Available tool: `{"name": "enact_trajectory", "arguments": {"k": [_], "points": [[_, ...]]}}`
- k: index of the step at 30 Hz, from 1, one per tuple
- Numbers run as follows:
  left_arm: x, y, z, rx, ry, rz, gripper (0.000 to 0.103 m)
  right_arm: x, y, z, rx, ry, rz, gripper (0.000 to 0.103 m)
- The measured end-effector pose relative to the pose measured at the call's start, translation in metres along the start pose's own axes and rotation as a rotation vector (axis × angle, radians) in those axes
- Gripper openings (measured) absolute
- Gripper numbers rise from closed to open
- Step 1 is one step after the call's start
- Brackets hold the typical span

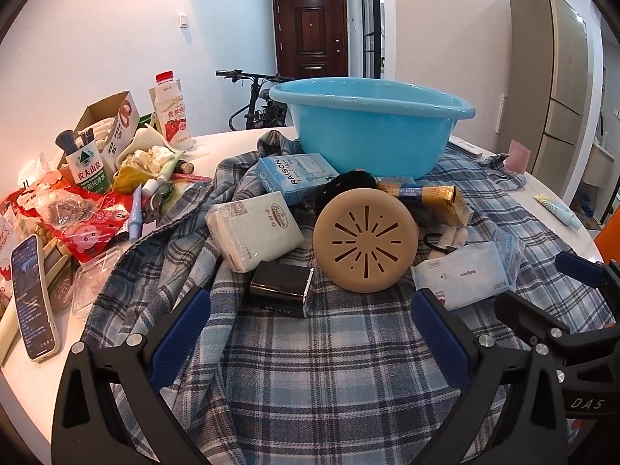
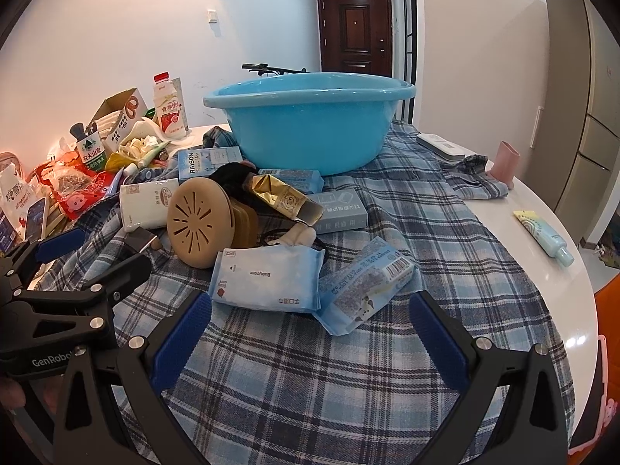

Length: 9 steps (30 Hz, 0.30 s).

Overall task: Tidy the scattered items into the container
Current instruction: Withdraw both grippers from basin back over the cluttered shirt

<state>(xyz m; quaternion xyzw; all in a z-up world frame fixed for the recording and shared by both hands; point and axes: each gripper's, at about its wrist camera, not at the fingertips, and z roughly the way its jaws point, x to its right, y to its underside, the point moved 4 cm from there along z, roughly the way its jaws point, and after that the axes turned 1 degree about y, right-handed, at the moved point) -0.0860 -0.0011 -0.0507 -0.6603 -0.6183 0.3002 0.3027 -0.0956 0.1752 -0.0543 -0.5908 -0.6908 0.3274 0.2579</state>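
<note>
Blue-padded left gripper (image 1: 310,321) is spread wide, holding nothing, over the plaid cloth (image 1: 329,368); black box (image 1: 281,286) and tan vented disc (image 1: 366,239) sit just ahead of it. Right gripper (image 2: 310,325) also wide apart and empty, wipes pack (image 2: 267,279) and blue snack packet (image 2: 364,285) just beyond its tips. Blue basin (image 2: 310,124) stands upright on the cloth behind the pile, tissue pack (image 1: 254,228) and RAISON box (image 1: 296,176) in front of it.

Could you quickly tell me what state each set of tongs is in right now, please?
Left tongs: open, holding nothing.
Right tongs: open, holding nothing.
</note>
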Motion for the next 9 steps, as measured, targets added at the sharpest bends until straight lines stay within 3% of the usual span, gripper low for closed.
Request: {"name": "enact_trajectory", "arguments": {"k": [9], "points": [[-0.0051,0.0007,-0.0023,0.012,0.007,-0.007,0.102,-0.0068,-0.0016,-0.0028,0.003,-0.002,-0.012,0.103]]}}
